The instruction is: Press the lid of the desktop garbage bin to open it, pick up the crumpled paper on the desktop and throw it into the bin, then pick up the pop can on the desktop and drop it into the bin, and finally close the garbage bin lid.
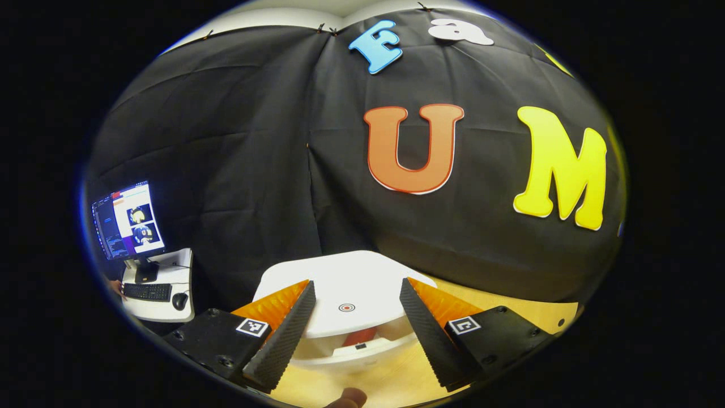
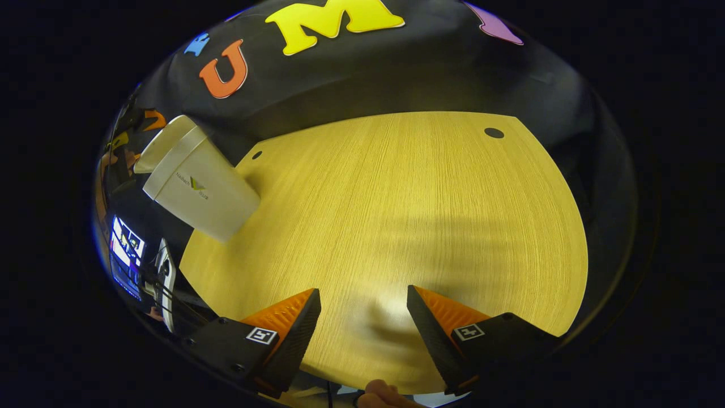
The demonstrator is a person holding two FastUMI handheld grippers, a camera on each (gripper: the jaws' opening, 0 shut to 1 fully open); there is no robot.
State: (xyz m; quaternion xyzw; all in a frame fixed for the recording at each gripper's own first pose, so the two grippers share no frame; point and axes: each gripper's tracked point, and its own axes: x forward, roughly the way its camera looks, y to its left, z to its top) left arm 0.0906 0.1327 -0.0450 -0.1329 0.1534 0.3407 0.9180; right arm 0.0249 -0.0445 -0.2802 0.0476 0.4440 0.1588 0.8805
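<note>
While the left hand-held gripper [image 1: 354, 317] is hovering just over the garbage bin [image 1: 345, 340] with its fingers spread and nothing between them, the lid [image 1: 346, 294] is standing raised, and something red is showing inside the opening, probably the pop can. Judging by the bare tabletop [image 2: 396, 215] in the right gripper view, both throw-ins are likely done and only the lid closing is remaining. The right hand-held gripper [image 2: 362, 323] is hanging spread and empty above the wood, well apart from the bin at the tabletop's far left edge. Counting: one bin, two grippers, no loose paper or can lying out.
</note>
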